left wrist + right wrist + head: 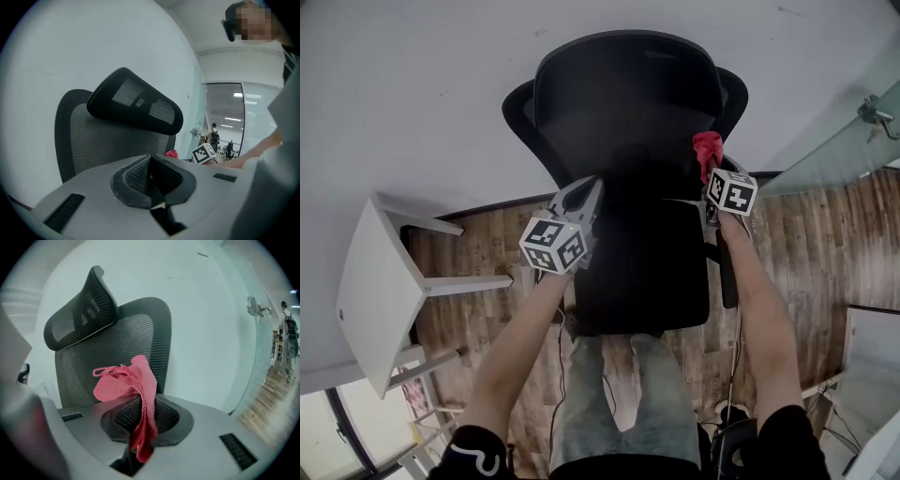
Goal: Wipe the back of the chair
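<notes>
One chair [628, 112], one red cloth [707, 148]

White table [370, 281] on wooden floor [806, 244]

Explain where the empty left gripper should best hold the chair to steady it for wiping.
Probably the backrest rim on the left: a thin, stiff edge the jaws can straddle, while the mesh is flat. Come from the left, where the left gripper sits; its jaws are shut, so open them first.
</notes>
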Demonstrator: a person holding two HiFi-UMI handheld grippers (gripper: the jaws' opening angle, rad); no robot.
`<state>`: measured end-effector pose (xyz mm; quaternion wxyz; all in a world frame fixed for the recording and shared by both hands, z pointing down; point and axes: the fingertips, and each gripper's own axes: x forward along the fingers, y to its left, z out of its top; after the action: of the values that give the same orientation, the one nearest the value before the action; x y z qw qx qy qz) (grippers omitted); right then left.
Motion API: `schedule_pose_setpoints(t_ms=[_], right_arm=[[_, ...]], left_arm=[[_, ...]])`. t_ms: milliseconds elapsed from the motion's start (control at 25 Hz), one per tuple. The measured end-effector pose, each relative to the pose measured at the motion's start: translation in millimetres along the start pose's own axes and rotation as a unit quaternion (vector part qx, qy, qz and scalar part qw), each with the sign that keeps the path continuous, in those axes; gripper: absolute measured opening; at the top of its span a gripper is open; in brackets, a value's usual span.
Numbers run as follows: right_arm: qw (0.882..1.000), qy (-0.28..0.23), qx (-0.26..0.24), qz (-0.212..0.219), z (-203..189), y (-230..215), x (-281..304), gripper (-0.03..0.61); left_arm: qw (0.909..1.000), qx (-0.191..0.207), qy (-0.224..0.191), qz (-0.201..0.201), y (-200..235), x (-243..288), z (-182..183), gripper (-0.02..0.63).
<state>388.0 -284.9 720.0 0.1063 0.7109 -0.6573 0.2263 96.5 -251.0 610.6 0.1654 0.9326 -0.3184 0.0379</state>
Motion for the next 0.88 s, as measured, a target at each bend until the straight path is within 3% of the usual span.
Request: schedule_pose_setpoints(t_ms=[240,400,640,880], right_arm=[[0.999,-0.001,0.031,-0.044,-10,-55,-14,0.071],[0.997,-0.005,0.043,-0.063,-14,-64,-35,0.071],[1.0,-0.008,0.006,-0.007,-25,-9,-47,0.071],[0.999,-0.011,-0.005,0.049,-35,78,-38,0.071]], left_arm=[[0.9999,0.001,0.002,-0.01,-17,12,-2,0.025],[0.9999,-0.008,0.004,-0.013,-16,11,-6,0.025],[0.9996,-0.018,0.004,-0.019,-9,5,-14,0.025],[0.9994,-0.008,0.02,-0.027,13,-31,-25,0.025]])
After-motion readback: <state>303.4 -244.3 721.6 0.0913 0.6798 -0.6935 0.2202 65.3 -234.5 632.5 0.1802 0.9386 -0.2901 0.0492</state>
